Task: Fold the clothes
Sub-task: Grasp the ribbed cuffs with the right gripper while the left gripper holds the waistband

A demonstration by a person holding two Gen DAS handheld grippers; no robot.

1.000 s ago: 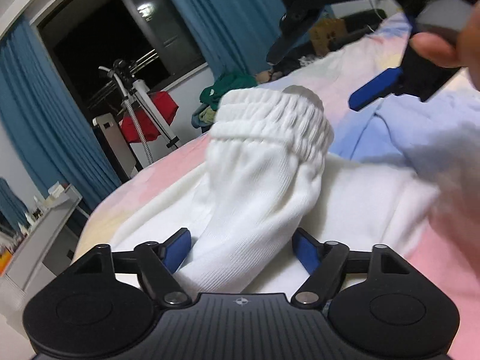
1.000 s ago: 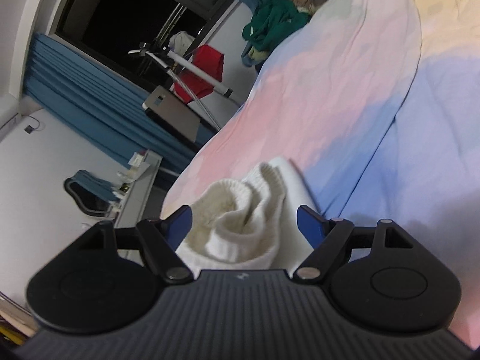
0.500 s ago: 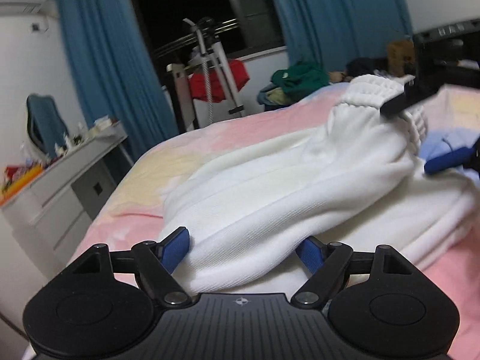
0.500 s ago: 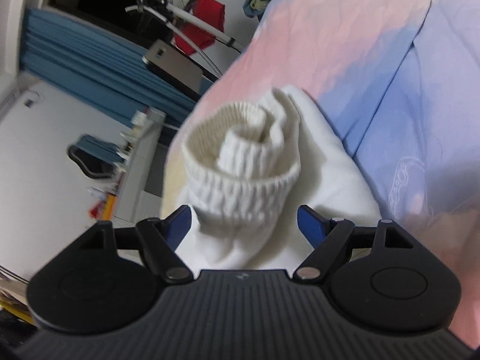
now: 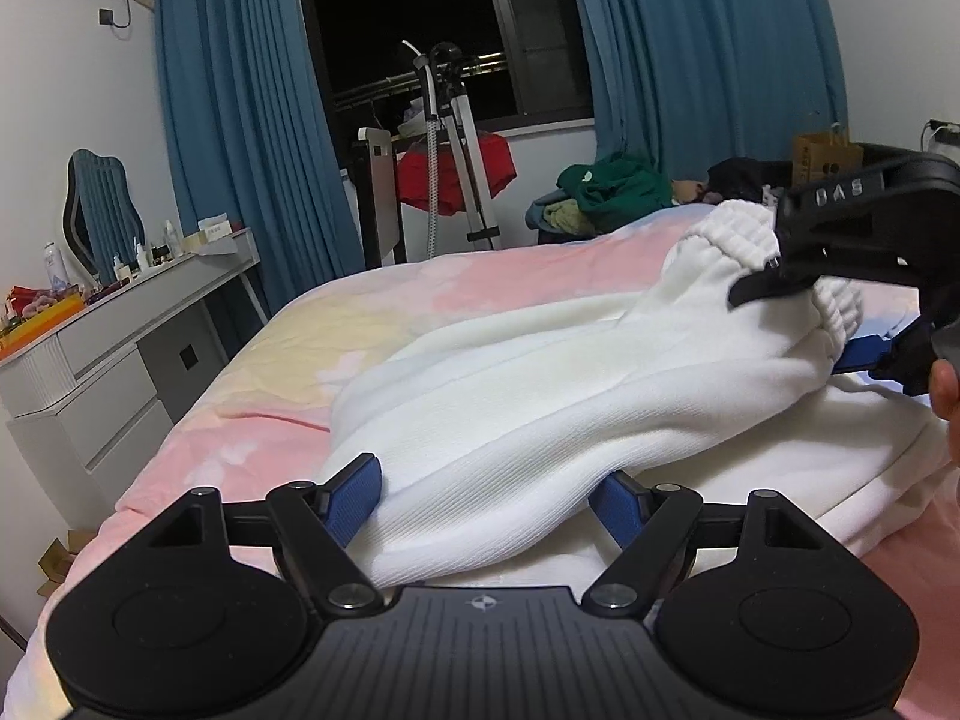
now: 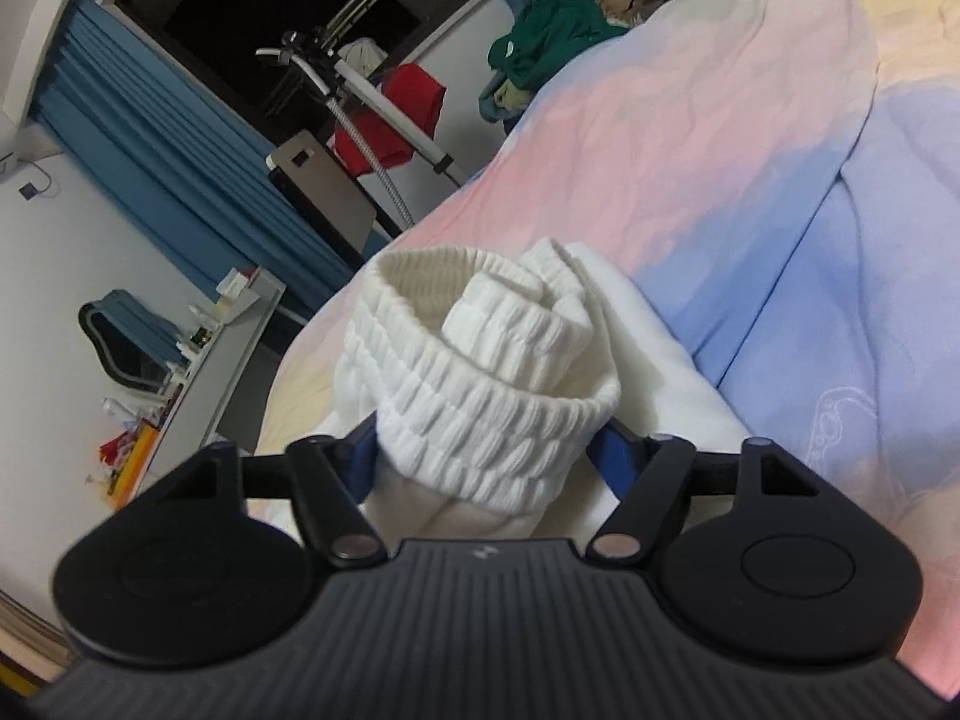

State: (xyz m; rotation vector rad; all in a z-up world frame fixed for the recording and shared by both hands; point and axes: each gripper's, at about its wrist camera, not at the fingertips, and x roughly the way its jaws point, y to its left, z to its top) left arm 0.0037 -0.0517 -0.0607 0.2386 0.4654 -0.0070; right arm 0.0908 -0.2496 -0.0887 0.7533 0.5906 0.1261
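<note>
White trousers (image 5: 540, 396) with a ribbed elastic cuff lie on the bed. My left gripper (image 5: 498, 492) is closed on one end of the bunched white fabric, which fills the space between its blue pads. My right gripper (image 6: 486, 450) is closed on the ribbed cuff (image 6: 480, 372), which bulges up between the jaws. In the left wrist view the right gripper (image 5: 840, 276) holds the cuff (image 5: 732, 240) at the far right, raised above the bed, and the fabric stretches between both grippers.
The bed (image 5: 372, 312) has a pink, yellow and blue cover (image 6: 780, 192). A grey dresser (image 5: 120, 348) with small items stands left. A garment steamer stand (image 5: 456, 138) with red cloth and a pile of green clothes (image 5: 618, 192) are by the window.
The left view has swung level and pulled back to the left. The right gripper has moved away to the right with the cuff, stretching the white fabric out between the two grippers.
</note>
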